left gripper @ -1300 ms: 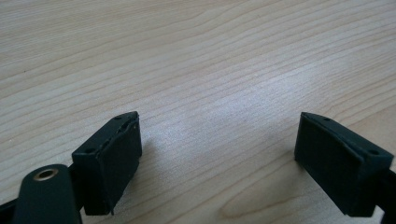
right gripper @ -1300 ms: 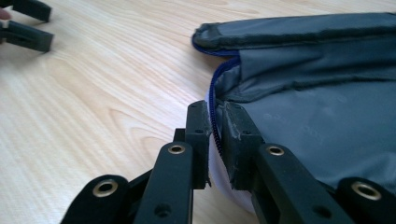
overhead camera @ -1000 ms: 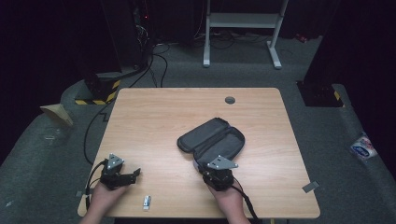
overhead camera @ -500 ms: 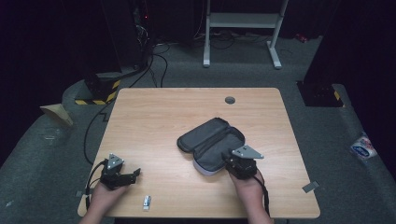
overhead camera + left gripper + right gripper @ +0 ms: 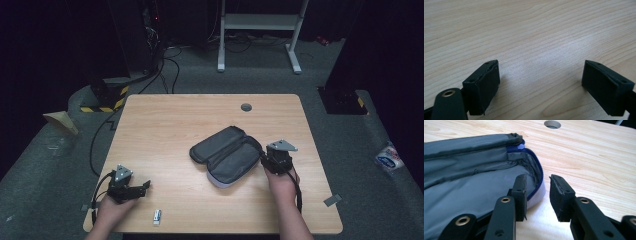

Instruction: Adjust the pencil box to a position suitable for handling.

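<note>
The grey zip case (image 5: 227,155) lay open on the table (image 5: 165,125), its rim between the narrowly parted jaws of the right gripper (image 5: 537,195), not yet gripped. The left gripper (image 5: 541,82) rested wide apart, well away, holding nothing.

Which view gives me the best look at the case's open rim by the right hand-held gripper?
The right gripper view: the case's rim lies between the open jaws of the right hand-held gripper. The high view gives the whole case, small. The left gripper view gives bare table.
</note>
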Motion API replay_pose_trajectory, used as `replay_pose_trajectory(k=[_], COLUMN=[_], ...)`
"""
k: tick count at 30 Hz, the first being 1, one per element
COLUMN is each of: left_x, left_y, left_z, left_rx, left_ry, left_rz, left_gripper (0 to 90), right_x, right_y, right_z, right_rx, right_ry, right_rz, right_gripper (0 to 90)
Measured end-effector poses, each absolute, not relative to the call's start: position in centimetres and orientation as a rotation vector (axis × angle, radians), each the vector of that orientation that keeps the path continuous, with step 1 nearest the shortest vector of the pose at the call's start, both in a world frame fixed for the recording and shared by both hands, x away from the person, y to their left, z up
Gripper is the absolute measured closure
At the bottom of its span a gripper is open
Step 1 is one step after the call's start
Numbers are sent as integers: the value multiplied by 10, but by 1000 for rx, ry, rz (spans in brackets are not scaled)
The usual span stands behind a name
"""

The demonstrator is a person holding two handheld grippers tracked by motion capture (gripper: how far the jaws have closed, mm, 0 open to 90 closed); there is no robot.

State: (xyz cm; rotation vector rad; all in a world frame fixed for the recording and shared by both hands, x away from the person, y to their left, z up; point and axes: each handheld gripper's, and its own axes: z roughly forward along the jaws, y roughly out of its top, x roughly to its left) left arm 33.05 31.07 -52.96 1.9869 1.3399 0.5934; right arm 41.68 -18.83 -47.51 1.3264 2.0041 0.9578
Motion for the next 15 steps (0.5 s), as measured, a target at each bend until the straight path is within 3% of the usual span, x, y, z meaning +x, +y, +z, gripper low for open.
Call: replay_pose_trajectory(k=[7, 15], left_x=[331, 330], left_y=[311, 311], left_z=[-530, -529], left_rx=[1987, 1993], left_ry=[1339, 1334], left_rz=[594, 596], left_gripper=[152, 153], right_x=[441, 444], right_y=[-180, -182], right_z=[-481, -488], right_rx=[1355, 1372], right_ry=[2023, 2050], right_rz=[908, 862], right_gripper=[729, 804])
